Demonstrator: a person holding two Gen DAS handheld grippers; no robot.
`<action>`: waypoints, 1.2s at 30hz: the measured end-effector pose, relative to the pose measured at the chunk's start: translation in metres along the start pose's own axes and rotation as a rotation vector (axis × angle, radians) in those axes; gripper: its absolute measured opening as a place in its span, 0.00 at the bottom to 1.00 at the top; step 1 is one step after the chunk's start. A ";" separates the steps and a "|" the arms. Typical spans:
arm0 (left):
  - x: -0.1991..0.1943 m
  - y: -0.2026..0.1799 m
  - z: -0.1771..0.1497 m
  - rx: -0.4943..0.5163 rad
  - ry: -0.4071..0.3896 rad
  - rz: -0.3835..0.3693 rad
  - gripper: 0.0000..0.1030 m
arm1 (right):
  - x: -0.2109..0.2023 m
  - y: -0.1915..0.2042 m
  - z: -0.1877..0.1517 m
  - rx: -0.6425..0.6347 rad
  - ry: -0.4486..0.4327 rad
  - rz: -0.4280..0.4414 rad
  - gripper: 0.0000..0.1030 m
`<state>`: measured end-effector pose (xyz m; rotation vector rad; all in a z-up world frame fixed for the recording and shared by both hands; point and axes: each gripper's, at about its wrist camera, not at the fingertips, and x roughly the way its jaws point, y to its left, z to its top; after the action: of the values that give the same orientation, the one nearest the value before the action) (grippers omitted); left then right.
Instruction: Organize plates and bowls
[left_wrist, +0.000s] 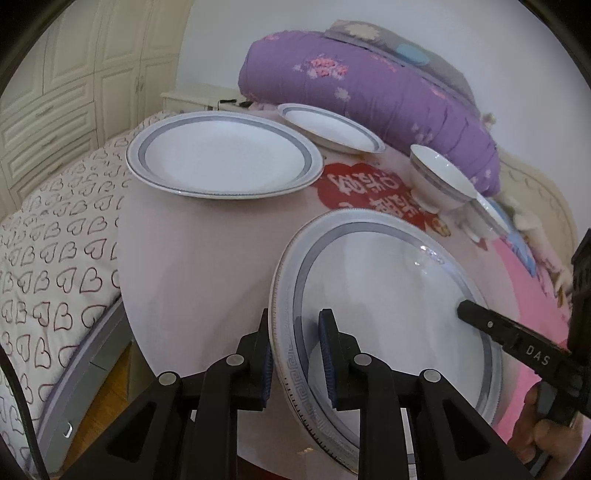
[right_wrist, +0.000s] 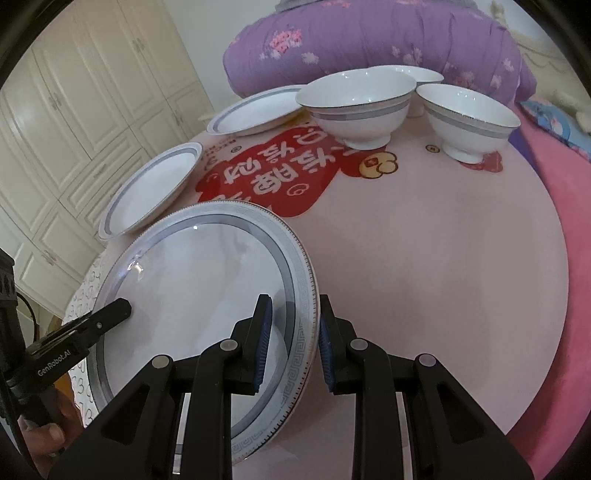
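Observation:
A large white plate with a grey key-pattern rim (left_wrist: 388, 302) (right_wrist: 192, 288) is held tilted just above the round pink table (left_wrist: 184, 258) (right_wrist: 443, 258). My left gripper (left_wrist: 295, 332) is shut on its left rim. My right gripper (right_wrist: 295, 325) is shut on its right rim. Each view shows one finger of the other gripper (left_wrist: 480, 317) (right_wrist: 110, 314) lying over the plate's opposite edge. Two grey-banded plates (left_wrist: 221, 155) (left_wrist: 328, 125) (right_wrist: 147, 192) (right_wrist: 258, 107) lie at the table's far left. White bowls (right_wrist: 354, 103) (right_wrist: 465, 114) (left_wrist: 439, 173) stand at the back right.
A third bowl (right_wrist: 421, 77) sits behind the two front ones. A rolled purple quilt (left_wrist: 369, 85) lies behind the table. A heart-patterned sheet (left_wrist: 48, 251) is to the left, white wardrobes (right_wrist: 74, 110) beyond, and a pink cover (right_wrist: 569, 236) to the right.

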<state>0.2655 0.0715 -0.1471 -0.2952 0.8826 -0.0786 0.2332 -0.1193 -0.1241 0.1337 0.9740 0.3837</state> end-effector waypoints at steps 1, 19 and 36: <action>0.001 0.001 0.001 -0.001 0.000 -0.002 0.19 | 0.000 0.001 0.000 -0.001 0.000 0.001 0.26; -0.028 -0.015 -0.001 0.078 -0.121 0.074 0.99 | -0.024 -0.015 0.012 0.067 -0.101 -0.016 1.00; -0.080 -0.032 0.026 0.136 -0.268 0.098 0.99 | -0.075 0.005 0.058 0.047 -0.274 -0.006 1.00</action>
<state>0.2362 0.0618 -0.0627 -0.1305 0.6208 -0.0071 0.2418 -0.1397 -0.0317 0.2200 0.7133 0.3278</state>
